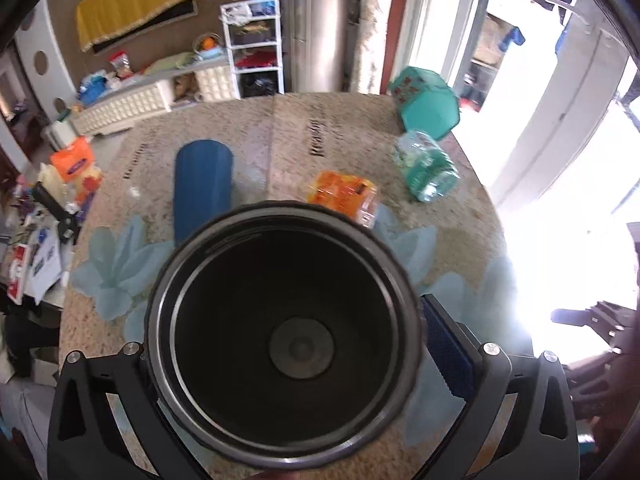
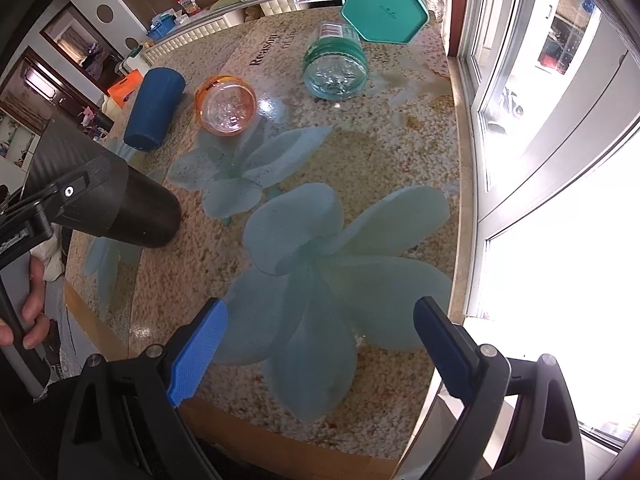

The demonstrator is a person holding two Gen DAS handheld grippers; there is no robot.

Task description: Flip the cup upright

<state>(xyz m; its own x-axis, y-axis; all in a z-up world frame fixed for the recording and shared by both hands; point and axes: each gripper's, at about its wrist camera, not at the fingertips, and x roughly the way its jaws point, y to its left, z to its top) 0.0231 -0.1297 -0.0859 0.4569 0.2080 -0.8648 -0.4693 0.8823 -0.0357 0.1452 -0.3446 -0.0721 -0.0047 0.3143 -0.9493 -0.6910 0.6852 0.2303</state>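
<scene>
My left gripper [image 1: 280, 340] is shut on a black cup [image 1: 284, 332]; its open mouth faces the left wrist camera and I look down into it. In the right wrist view the same black cup [image 2: 140, 216] is held tilted, base end near the table [image 2: 400, 152], by the left gripper [image 2: 72, 196]. My right gripper [image 2: 320, 344] is open and empty over the table's near edge. A blue cup [image 1: 203, 188] [image 2: 154, 110], an orange cup [image 1: 346, 194] [image 2: 226, 105] and a clear green cup [image 1: 428, 170] [image 2: 335, 68] lie on their sides.
A teal hexagonal box [image 1: 426, 104] [image 2: 384, 6] lies tipped at the table's far right corner. A bright window [image 2: 560, 160] runs along the right side. Cluttered shelves [image 1: 252, 60] stand beyond the table.
</scene>
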